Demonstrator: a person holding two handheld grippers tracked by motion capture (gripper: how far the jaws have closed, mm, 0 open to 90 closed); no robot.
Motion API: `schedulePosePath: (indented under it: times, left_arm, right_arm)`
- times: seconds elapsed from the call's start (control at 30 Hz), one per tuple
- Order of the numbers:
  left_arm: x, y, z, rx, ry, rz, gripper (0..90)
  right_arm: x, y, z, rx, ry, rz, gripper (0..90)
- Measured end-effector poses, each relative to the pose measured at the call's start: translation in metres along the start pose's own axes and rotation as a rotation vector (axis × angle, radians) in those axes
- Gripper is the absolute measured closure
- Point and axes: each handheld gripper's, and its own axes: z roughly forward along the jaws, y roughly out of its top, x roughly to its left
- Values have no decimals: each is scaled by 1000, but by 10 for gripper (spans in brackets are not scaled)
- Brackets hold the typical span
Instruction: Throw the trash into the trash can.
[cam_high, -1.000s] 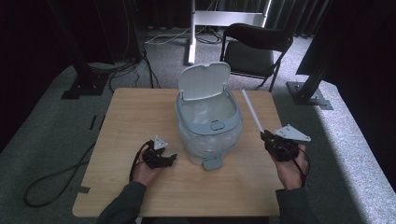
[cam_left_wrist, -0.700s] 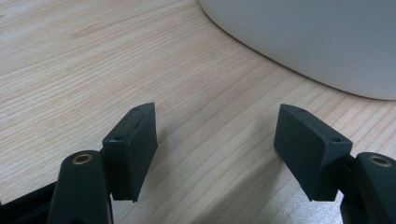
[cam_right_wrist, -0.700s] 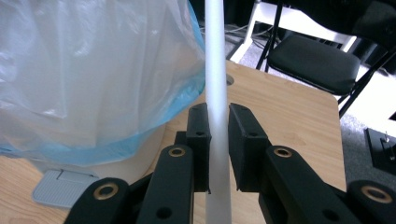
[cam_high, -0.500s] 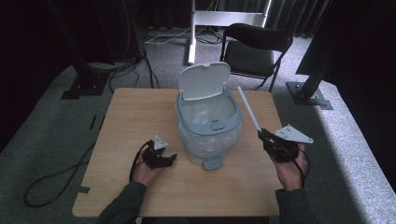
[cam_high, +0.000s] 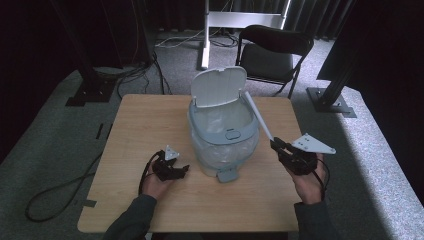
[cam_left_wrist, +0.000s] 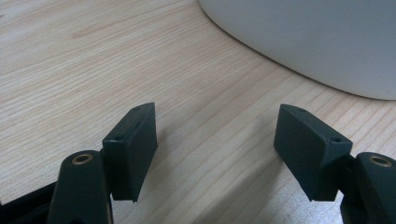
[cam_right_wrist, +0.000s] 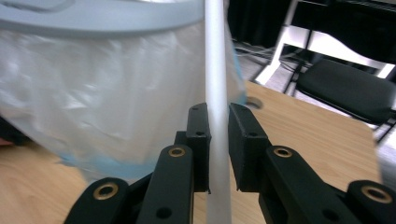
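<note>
My right claw (cam_high: 276, 144), clenched on the white stick (cam_high: 257, 116), had carried its tip closer to the bin (cam_high: 223, 134), now over the rim. I judged insertion was next. My left claw (cam_high: 184, 170) rested released beside the bin on the desk (cam_high: 145, 120).

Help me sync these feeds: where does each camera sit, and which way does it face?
High view: above the person's side, facing forward and down on the table; forearms, both grippers.
Left gripper view: rides the left gripper, jaws apart, low toward the bin.
Right gripper view: rides the right gripper, clamping a white rod.
Shared: the bin.
</note>
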Motion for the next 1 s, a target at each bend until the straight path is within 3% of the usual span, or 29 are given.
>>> schedulePosePath:
  times: [0.13, 0.27, 0.73, 1.0]
  left_arm:
    - [0, 0, 0, 0, 0, 0, 302]
    - [0, 0, 0, 0, 0, 0, 302]
    - [0, 0, 0, 0, 0, 0, 302]
    - [0, 0, 0, 0, 0, 0, 302]
  right_arm:
    - [1, 2, -1, -23, 53, -2, 787]
    - [4, 5, 3, -9, 72, -20, 787]
    - [5, 14, 22, 58, 89, -64, 788]
    - [1, 25, 15, 24, 72, -68, 788]
